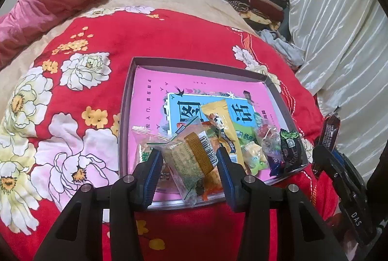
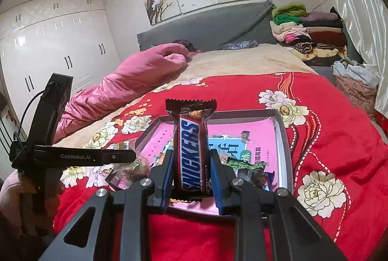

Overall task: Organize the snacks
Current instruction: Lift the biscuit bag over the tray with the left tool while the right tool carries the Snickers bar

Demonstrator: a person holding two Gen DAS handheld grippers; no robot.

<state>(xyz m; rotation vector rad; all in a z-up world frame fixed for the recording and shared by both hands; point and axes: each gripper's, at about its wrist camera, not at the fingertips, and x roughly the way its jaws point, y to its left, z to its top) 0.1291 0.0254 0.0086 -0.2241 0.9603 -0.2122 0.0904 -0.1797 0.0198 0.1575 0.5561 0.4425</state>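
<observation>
Tray (image 1: 131, 81) far half toward 12 o'clock bare, open from above. Near half crowded with snack packets (image 1: 254, 139). Red blanket (image 1: 101, 37) at 9 o'clock clear. Right gripper (image 1: 325, 154) blocks 3 o'clock edge, possibly touching the tray.

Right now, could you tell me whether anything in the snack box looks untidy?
Yes: the snack packets lie heaped and overlapping in the near part of the box, while its far half holds none.

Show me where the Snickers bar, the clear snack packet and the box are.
Snickers bar (image 2: 191, 154): right wrist view, middle of its label.
Clear snack packet (image 1: 191, 151): left wrist view, its middle.
Box (image 1: 194, 65): left wrist view, far wall.
</observation>
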